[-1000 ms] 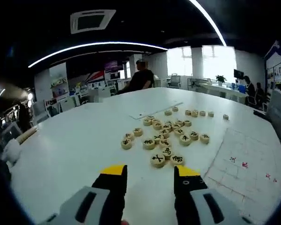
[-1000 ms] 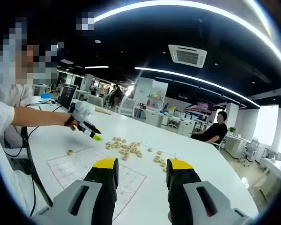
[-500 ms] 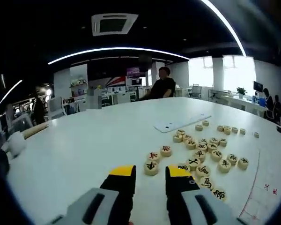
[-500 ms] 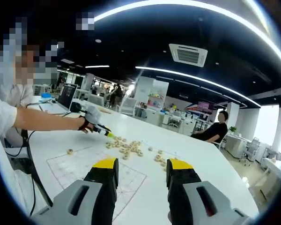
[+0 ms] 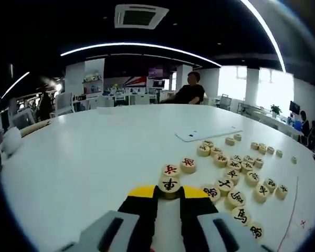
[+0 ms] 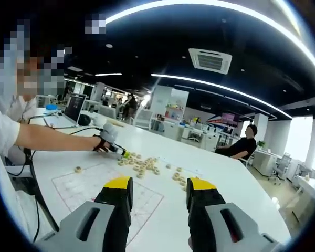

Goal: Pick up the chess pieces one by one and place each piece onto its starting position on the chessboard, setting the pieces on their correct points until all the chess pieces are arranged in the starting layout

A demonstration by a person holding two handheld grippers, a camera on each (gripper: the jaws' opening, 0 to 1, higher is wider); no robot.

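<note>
Room: open office with strip lights overhead, a ceiling vent (image 5: 139,16), desks and screens at the back, and a seated person in black (image 5: 189,92) at the far side of the table.
Table: big white table (image 5: 89,152) takes up the foreground of both views.
Chessboard: pale sheet with a printed grid (image 6: 102,191) lies flat on the table ahead of the right gripper; one lone piece (image 6: 79,169) sits on its far left part.
Flat card: white rectangular card (image 5: 207,134) lies on the table beyond the pieces.
Loose pieces: scattered round wooden discs (image 5: 236,176) with black or red characters lie near the left gripper, off the board.
Left gripper (image 5: 168,193): low over the table, its yellow-tipped jaws drawn close on either side of a black-marked piece (image 5: 169,185).
Right gripper (image 6: 158,185): raised above the board, jaws apart with nothing between them.
</note>
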